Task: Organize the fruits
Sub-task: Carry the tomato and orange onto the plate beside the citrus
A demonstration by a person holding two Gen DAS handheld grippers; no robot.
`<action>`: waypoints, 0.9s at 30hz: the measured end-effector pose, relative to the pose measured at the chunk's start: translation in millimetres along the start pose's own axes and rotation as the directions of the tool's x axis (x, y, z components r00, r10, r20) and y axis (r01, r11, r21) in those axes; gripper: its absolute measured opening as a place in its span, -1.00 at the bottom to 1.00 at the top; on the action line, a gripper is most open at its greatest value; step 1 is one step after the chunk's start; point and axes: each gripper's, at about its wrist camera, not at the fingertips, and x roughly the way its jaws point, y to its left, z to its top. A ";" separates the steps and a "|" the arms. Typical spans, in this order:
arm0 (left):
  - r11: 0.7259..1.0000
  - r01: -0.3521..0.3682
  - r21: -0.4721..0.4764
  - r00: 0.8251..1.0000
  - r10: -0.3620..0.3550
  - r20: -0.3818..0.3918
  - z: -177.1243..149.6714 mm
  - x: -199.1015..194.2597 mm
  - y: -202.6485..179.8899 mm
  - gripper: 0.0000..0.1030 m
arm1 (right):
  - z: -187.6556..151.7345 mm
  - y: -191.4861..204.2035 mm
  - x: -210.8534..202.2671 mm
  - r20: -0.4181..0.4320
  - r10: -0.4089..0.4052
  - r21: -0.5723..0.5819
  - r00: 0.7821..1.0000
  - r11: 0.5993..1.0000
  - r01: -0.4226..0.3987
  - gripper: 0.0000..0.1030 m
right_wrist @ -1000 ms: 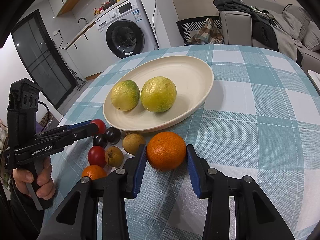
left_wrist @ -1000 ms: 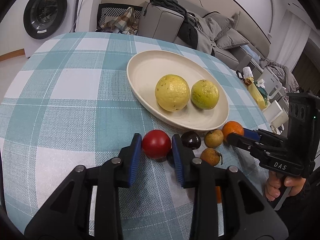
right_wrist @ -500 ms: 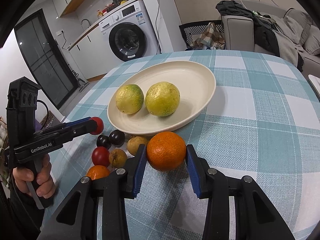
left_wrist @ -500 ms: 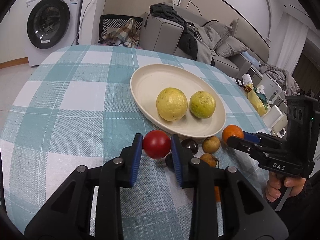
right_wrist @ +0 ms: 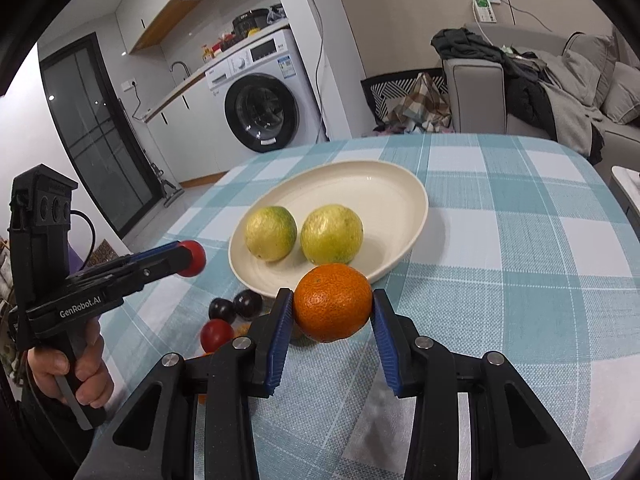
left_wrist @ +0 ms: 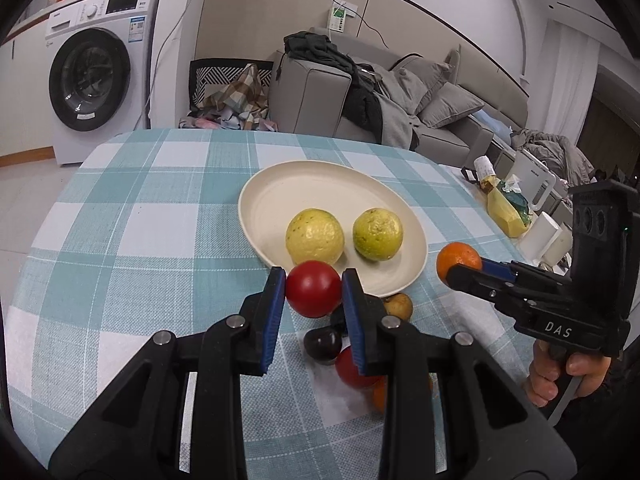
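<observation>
The fingers [left_wrist: 277, 312] of the left gripper [left_wrist: 314, 296] pinch a red tomato [left_wrist: 313, 294], and the fingers [right_wrist: 281, 334] of the right gripper [right_wrist: 333, 312] pinch an orange [right_wrist: 333, 302]; both fruits sit squarely between the blue pads and look lifted off the checked table [left_wrist: 132, 220].

The cream plate [left_wrist: 320, 184] is the landmark for everything here. It lies straight ahead of both pairs of fingers, a little beyond and below the held fruits. In the left wrist view the tomato hangs over the plate's near rim, while the orange is off the plate's right edge, apart from it. So the left hand looks the nearer of the two to a drop point.

Two yellow-green citrus fruits [left_wrist: 315, 236] [left_wrist: 377, 234] rest side by side on the plate's near half, right behind the rim where the tomato hovers. The far half of the plate is bare, so I judge a forward reach past them would be needed, or a set-down beside them.

Short of the plate's near rim, on the cloth, lie the remaining fruits: a dark plum [left_wrist: 323, 344], a second tomato [left_wrist: 348, 368], a small brownish fruit [left_wrist: 400, 306] and another orange [left_wrist: 379, 396], mostly hidden.
</observation>
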 end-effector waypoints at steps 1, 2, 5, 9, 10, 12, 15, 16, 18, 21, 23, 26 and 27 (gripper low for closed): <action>1.000 0.003 0.004 1.000 -0.003 -0.001 0.5 1.5 -2.6 -0.50 | 0.7 0.5 -1.2 0.011 0.004 0.001 1.000 1.000 -0.004 -0.22; 1.000 0.007 0.010 1.000 -0.007 -0.004 0.6 3.0 -5.4 -0.50 | 1.3 1.4 -2.3 0.021 0.008 -0.001 1.000 1.000 -0.008 -0.22; 1.000 0.010 0.020 1.000 -0.010 -0.012 0.8 8.3 -10.7 -0.50 | 2.7 3.7 -2.8 0.036 0.008 -0.007 0.999 1.000 -0.007 -0.22; 1.000 0.018 0.023 1.000 -0.017 -0.019 4.0 14.6 -15.3 -0.50 | 3.3 4.3 3.6 0.025 0.016 0.005 1.000 1.000 -0.016 -0.22; 0.999 0.017 0.028 1.000 -0.016 -0.019 4.8 16.3 -16.4 -0.50 | 4.1 4.0 5.4 0.019 0.013 0.012 1.000 1.000 -0.013 -0.22; 0.999 0.019 0.035 1.000 -0.018 -0.023 6.6 21.0 -19.6 -0.50 | 7.5 5.4 7.6 0.014 0.000 0.021 1.000 1.000 0.000 -0.22; 0.999 0.018 0.043 0.999 -0.016 -0.036 7.8 28.9 -23.6 -0.50 | 13.8 12.4 14.1 0.001 -0.018 0.004 1.000 1.000 0.018 -0.22; 0.999 0.018 0.046 0.999 -0.016 -0.042 8.1 31.9 -24.9 -0.50 | 15.6 14.8 17.2 -0.003 -0.025 -0.001 1.000 1.000 0.025 -0.22; 0.998 0.014 0.053 0.998 -0.011 -0.055 8.5 39.2 -28.0 -0.50 | 17.6 18.2 23.4 -0.016 -0.028 -0.002 0.999 1.000 0.028 -0.22; 0.998 0.002 0.065 0.998 0.002 -0.067 7.9 48.4 -30.7 -0.50 | 17.9 22.3 31.3 -0.035 -0.036 -0.016 0.999 0.999 0.036 -0.22; 0.998 -0.006 0.065 0.997 0.011 -0.076 7.7 52.9 -30.1 -0.50 | 17.7 23.7 35.3 -0.045 -0.050 -0.029 0.998 0.998 0.049 -0.22; 0.999 -0.011 0.049 0.996 0.015 -0.088 7.8 58.8 -25.8 -0.50 | 17.6 20.4 38.1 -0.050 -0.064 -0.020 0.997 0.998 0.063 -0.22; 0.999 -0.016 0.043 0.996 0.020 -0.089 7.8 59.8 -24.6 -0.50 | 18.3 19.2 38.4 -0.051 -0.065 -0.014 0.997 0.998 0.064 -0.22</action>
